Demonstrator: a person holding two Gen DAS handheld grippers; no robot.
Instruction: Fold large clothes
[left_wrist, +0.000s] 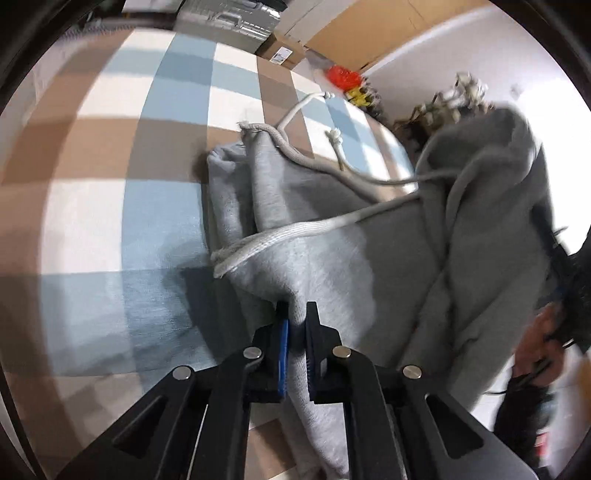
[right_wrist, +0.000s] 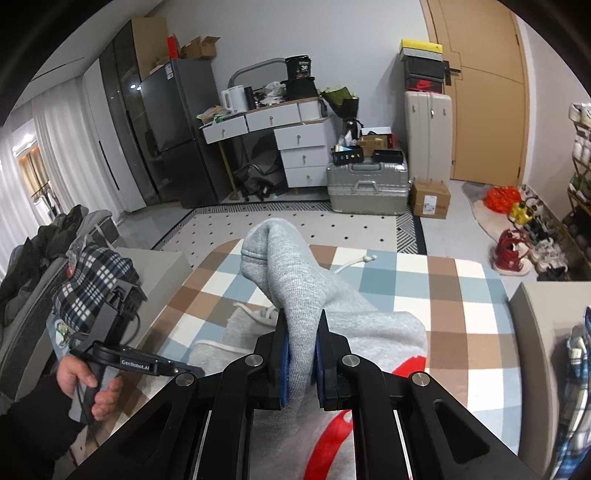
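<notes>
We judge the soft, thick grey fleece hoodie (left_wrist: 325, 258) floppy, so our left gripper (left_wrist: 296, 314) and right gripper (right_wrist: 302, 332) each clamp a bunched fold, cords trailing toward twelve o'clock.

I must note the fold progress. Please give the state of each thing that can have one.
left tongs: shut on grey hoodie
right tongs: shut on grey hoodie
grey hoodie: bunched, partly lifted off checked blanket
drawstring: loose, lying over the fabric
wooden door: closed
</notes>
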